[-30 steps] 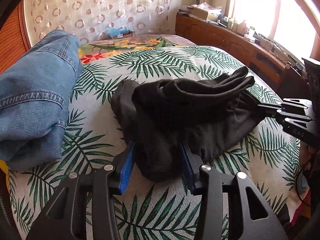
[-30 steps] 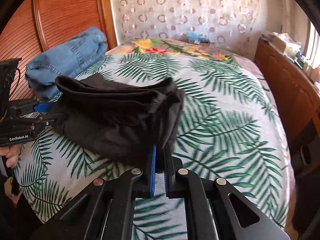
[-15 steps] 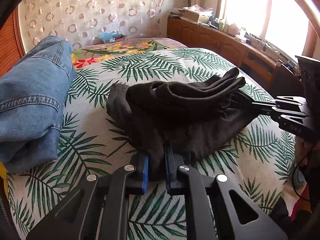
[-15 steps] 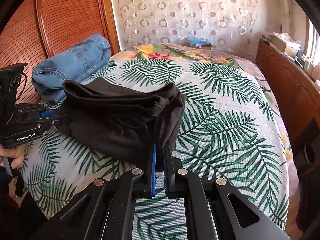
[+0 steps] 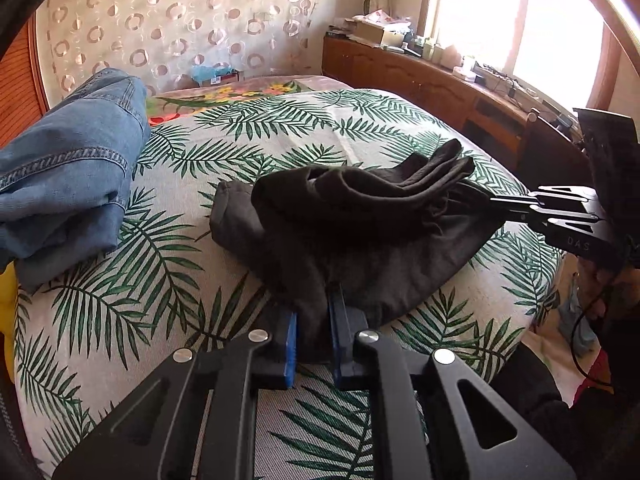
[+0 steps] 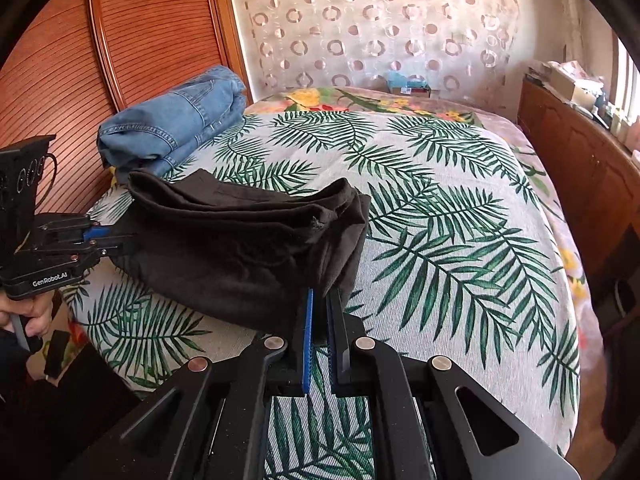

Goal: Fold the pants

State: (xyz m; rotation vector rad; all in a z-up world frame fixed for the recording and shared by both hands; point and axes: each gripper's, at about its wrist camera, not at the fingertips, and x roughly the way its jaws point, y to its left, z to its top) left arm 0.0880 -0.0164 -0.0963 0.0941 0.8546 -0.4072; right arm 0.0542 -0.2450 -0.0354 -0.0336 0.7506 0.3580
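The black pants (image 5: 360, 220) lie bunched in folded layers on the palm-leaf bedspread (image 5: 180, 280); they also show in the right wrist view (image 6: 240, 248). My left gripper (image 5: 313, 320) is shut on the near edge of the pants. My right gripper (image 6: 320, 312) is shut on the opposite end of the pants. Each gripper shows in the other's view, the right gripper (image 5: 496, 204) at the right and the left gripper (image 6: 120, 238) at the left, both at the cloth's edge.
Folded blue jeans (image 5: 68, 176) lie at the bed's left side, also in the right wrist view (image 6: 176, 120). A wooden sideboard (image 5: 420, 76) with clutter runs under the window. A wooden slatted wardrobe (image 6: 100, 40) stands behind the jeans.
My left gripper closed from open onto the near edge of the pants. Both grippers pulled back slightly, and the pants shifted toward the bed's front edge.
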